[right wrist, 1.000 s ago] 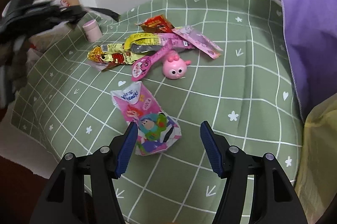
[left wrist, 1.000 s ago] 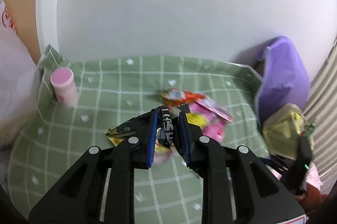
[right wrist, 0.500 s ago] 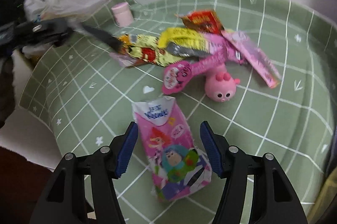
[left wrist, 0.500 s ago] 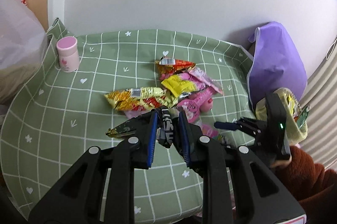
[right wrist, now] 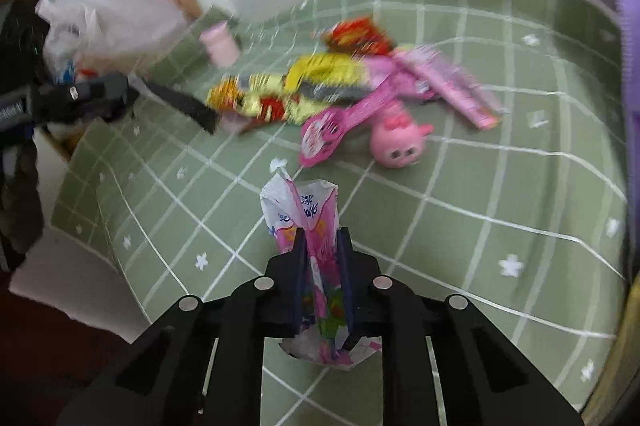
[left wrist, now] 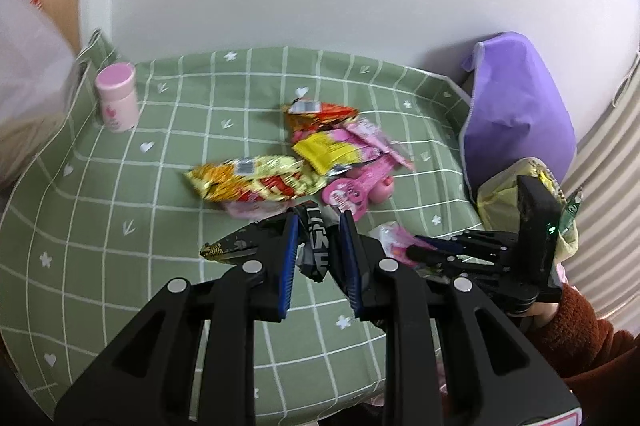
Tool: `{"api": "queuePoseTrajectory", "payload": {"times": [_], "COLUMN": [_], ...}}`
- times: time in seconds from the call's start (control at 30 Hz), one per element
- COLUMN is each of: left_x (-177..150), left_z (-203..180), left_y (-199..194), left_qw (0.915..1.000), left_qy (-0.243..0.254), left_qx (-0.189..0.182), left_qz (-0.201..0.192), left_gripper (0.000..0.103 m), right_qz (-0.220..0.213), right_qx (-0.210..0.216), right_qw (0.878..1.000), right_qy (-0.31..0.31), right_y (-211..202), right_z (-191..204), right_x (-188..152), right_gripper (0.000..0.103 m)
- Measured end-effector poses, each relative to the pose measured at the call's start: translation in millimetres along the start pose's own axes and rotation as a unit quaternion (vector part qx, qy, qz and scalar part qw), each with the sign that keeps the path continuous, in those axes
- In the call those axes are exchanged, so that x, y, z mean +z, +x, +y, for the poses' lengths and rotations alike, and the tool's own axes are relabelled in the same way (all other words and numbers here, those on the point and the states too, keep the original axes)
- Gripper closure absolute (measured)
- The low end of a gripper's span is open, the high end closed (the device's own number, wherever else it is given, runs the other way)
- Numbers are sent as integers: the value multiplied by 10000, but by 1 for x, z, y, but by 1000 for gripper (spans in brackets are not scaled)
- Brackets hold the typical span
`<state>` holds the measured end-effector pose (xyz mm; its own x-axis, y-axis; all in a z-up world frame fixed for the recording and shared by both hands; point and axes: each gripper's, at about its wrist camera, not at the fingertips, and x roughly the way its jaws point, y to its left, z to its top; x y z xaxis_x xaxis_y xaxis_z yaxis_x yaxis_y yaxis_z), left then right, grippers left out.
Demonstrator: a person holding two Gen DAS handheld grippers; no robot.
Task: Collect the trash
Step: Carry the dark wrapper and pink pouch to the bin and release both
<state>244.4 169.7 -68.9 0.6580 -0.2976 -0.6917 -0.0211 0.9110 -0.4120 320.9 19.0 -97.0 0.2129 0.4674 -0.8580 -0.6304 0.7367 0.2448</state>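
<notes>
My left gripper (left wrist: 318, 226) is shut on a black snack wrapper (left wrist: 236, 244) and holds it above the green checked cloth (left wrist: 120, 209). My right gripper (right wrist: 322, 240) is shut on a pink cartoon tissue pack (right wrist: 308, 209), squeezed upright between the fingers. It shows at the right of the left wrist view (left wrist: 436, 252). A pile of wrappers lies mid-table: a yellow-red noodle packet (left wrist: 248, 181), a red packet (left wrist: 320, 113), a yellow packet (left wrist: 332, 153) and pink wrappers (right wrist: 452, 85). A pink toy (right wrist: 400, 141) and a pink paddle toy (right wrist: 340, 125) lie beside them.
A small pink jar (left wrist: 117, 97) stands at the cloth's far left. A white plastic bag (right wrist: 108, 13) sits in a cardboard box at the left. A purple bag (left wrist: 516, 105) and a yellowish bag (left wrist: 504, 189) stand at the right. A white wall is behind.
My right gripper has moved down over the pink tissue pack and shut on it. My left gripper keeps hold of the black wrapper and has shifted slightly.
</notes>
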Motion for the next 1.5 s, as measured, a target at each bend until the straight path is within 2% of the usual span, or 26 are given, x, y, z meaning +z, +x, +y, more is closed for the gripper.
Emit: {"api": "queuePoseTrajectory", "payload": {"times": [0.13, 0.27, 0.4, 0.57, 0.77, 0.87, 1.0, 1.1, 1.2, 1.27, 1.33, 1.4, 1.5], "left_x": [14, 41, 69, 93, 107, 103, 89, 80, 71, 65, 59, 51, 43], "left_z": [-16, -49, -95, -147, -221, -261, -314, -345, -367, -382, -391, -401, -401], "left_y": [1, -4, -10, -10, -5, 4, 26, 52, 81, 109, 136, 168, 195], "left_qw": [9997, 9965, 9875, 9750, 9527, 9365, 9151, 9071, 9057, 9060, 9080, 9127, 9181], "left_qy": [143, 576, 1075, 1506, 1942, 2272, 2714, 2885, 2896, 2877, 2858, 2833, 2735], "left_qx": [-173, -419, -807, -1264, -2074, -2475, -2899, -3038, -3094, -3098, -3027, -2842, -2660], "left_qz": [-137, -434, -820, -1035, -1082, -1002, -703, -398, -49, 222, 471, 770, 1077], "left_gripper": [83, 83, 83, 83, 83, 83, 83, 83, 83, 83, 83, 83, 83], "right_qz": [-507, -1036, -1575, -2232, -2753, -2899, -2839, -2708, -2617, -2522, -2308, -2006, -1606], "right_qx": [-237, -680, -1070, -1623, -2483, -2978, -3488, -3614, -3597, -3358, -2998, -2898, -2772], "right_qw": [9984, 9923, 9815, 9600, 9260, 9035, 8825, 8739, 8693, 8735, 8878, 9026, 9178], "right_qy": [76, 15, 191, 471, 715, 1048, 1373, 1798, 2157, 2461, 2620, 2472, 2344], "right_y": [-45, -97, -146, -210, -290, -330, -360, -366, -359, -345, -319, -293, -265], "right_z": [-1, -4, -16, -32, -56, -78, -107, -143, -170, -191, -206, -215, -222], "right_x": [6, 12, 16, 11, -17, -40, -67, -90, -109, -117, -117, -109, -95], "right_gripper": [89, 89, 89, 89, 89, 89, 89, 89, 89, 89, 89, 89, 89]}}
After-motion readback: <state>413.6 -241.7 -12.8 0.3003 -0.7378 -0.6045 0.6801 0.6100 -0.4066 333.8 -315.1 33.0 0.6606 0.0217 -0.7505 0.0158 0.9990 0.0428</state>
